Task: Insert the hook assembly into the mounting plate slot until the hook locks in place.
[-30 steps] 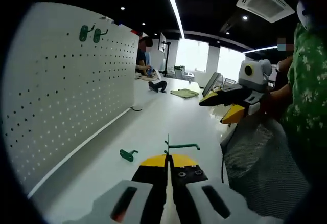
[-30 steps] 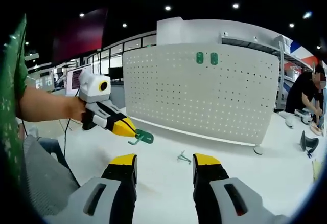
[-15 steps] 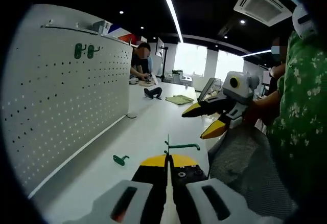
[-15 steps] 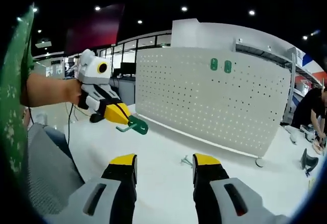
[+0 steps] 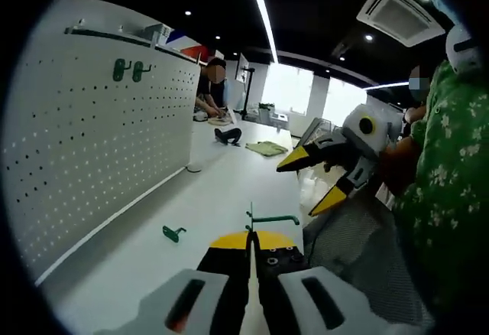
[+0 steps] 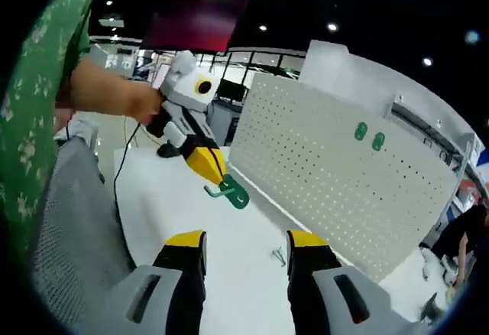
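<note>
Roughly mid-task, insertion not started: left claw point(image 5: 250, 237) is clenched on a green hook point(image 5: 273, 218), wire end sticking out past the tips in the left gripper view; in the right gripper view the same left claw point(image 6: 218, 184) carries that hook point(image 6: 231, 193) in the air, near the pegboard point(image 6: 336, 190) but not touching it. Right claw point(image 6: 246, 239) is released, jaws well apart, nothing between them; from the left gripper view it hangs open over the table edge point(image 5: 325, 180). Two green hooks point(image 5: 127, 69) already sit side by side high on the pegboard point(image 5: 84, 151), also seen in the right gripper view point(image 6: 369, 136). Judging by that, two are done, the held one is next. Left to do: bring the hook up to the board, line its tabs with the holes, push until it locks. One more green hook point(image 5: 173, 233) lies loose on the table point(image 5: 229, 182) near the foot of the board; a small metal part point(image 6: 280, 255) lies on the table between the right jaws' line of sight and the board, can't tell if it's the same piece. Containers: none that I can make out, nothing binned or boxed; a person works at the far end of the table
</note>
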